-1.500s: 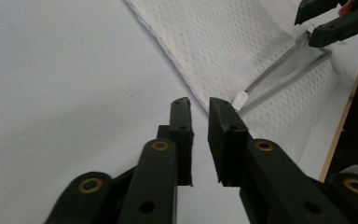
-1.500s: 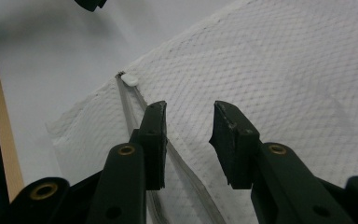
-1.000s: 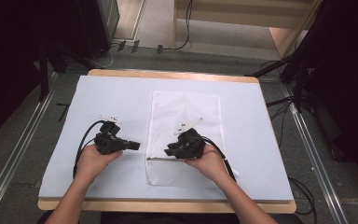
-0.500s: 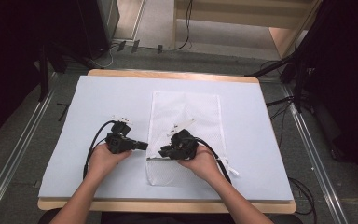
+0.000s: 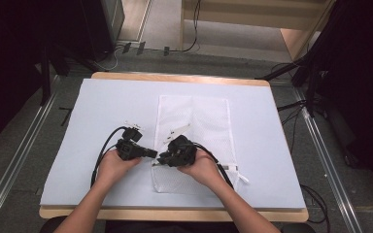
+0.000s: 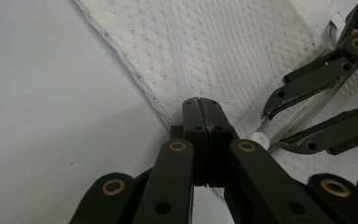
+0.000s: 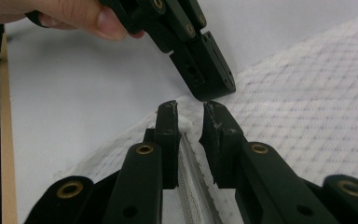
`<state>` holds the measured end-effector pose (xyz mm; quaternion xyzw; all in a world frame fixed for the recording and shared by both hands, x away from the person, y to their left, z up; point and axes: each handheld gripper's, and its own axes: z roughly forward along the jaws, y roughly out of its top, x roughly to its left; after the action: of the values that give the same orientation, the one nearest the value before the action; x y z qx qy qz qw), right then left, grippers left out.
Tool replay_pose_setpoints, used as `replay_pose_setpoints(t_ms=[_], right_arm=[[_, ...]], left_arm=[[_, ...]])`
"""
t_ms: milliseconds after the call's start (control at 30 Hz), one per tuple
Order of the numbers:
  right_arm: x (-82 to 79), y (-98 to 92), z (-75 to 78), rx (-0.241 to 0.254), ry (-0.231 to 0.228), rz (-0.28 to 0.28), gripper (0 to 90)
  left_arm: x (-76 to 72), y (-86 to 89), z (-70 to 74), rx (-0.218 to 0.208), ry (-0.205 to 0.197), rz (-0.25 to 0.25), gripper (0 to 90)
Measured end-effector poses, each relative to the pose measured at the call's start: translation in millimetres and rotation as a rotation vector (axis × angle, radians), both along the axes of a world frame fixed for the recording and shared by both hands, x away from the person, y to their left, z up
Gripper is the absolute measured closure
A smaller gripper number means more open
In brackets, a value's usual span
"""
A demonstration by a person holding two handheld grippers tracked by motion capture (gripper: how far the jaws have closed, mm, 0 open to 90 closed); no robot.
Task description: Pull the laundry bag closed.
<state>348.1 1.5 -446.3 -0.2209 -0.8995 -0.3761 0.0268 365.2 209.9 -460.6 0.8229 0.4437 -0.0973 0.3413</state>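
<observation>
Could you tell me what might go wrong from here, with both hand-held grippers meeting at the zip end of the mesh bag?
1. The right hand-held gripper straddles the zip with its jaws apart, not pressing on the white pull; closing may pinch mesh instead.
2. The left hand-held gripper is shut at the mesh bag's edge; whether it grips mesh is unclear, so a pull could drag the bag.
3. The two tips sit very close, so they could collide.

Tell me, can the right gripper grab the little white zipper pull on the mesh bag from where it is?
Probably yes. The right gripper has its jaws slightly apart astride the zipper pull on the mesh bag. The shut left gripper sits just beyond, not between.
</observation>
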Motion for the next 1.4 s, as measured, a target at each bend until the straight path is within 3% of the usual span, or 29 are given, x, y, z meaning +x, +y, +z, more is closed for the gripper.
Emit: replay_pose_setpoints(t_ms=[200, 433, 667, 833, 933, 1000, 1233, 1333, 1400], right_arm=[[2.5, 6.7, 7.7, -0.006, -0.017, 0.031, 78.1], [3.3, 7.7, -6.1, -0.022, -0.002, 0.051, 78.4], [0.2, 10.6, -16.8, -0.030, -0.020, 0.078, 77.4], [-1.6, 10.6, -20.8, 0.005, -0.039, 0.095, 75.0], [-4.5, 11.2, -22.6, 0.010, -0.071, 0.105, 82.8], [-5.9, 11.2, -22.4, 0.004, -0.066, 0.112, 83.2], [-11.3, 10.3, -21.3, -0.017, -0.087, 0.095, 83.8], [-13.3, 9.0, -20.1, -0.030, -0.097, 0.094, 83.9], [-12.9, 6.4, -20.4, -0.028, -0.098, 0.088, 83.8]], left_arm=[[0.5, 1.5, -0.7, -0.012, 0.011, 0.014, 90.0], [0.8, 2.9, -1.1, -0.016, 0.013, 0.022, 90.0], [0.5, 2.6, -1.0, -0.011, 0.007, 0.025, 90.0], [0.5, 2.6, -1.2, -0.012, 0.006, 0.027, 90.0], [0.7, 3.4, -1.8, -0.019, 0.008, 0.026, 90.0], [0.7, 3.9, -2.1, -0.022, 0.009, 0.024, 90.0], [-0.8, 3.1, -2.1, -0.010, -0.015, 0.015, 90.0], [-4.2, -0.5, 0.5, 0.031, -0.059, -0.002, 90.0], [-4.3, -1.1, 1.1, 0.037, -0.059, -0.001, 90.0]])
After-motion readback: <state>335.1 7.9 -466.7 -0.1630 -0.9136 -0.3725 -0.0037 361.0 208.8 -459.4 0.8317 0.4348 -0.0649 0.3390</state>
